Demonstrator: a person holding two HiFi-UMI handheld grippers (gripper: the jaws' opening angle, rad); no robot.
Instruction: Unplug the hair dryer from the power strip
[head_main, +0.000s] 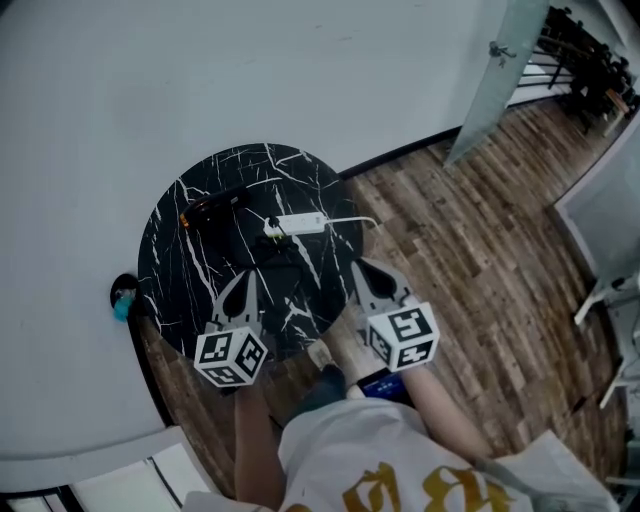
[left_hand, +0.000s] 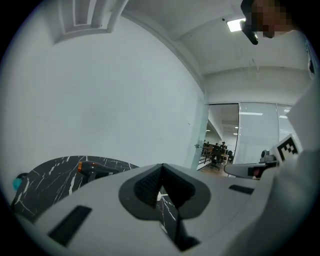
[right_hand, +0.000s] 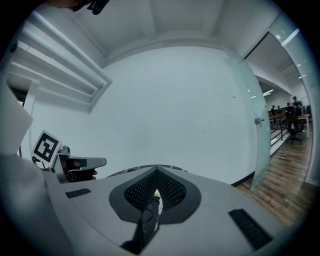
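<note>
Office, glass partition (head_main: 492, 85), wood-plank floor (head_main: 480, 300), distant desks (left_hand: 217, 151) (people seated)

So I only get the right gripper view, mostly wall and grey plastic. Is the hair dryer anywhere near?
Observer: Yes. The head view shows the hair dryer lying on a round black table, towards its far left.
Operator: Is it plugged in?
Observer: It looks so. A dark plug sits at the left end of a white power strip near the table's middle.
Operator: And is the other gripper holding anything?
Observer: No. The left gripper is shut and empty. It hangs over the table's near edge beside the right gripper, short of the strip.
</note>
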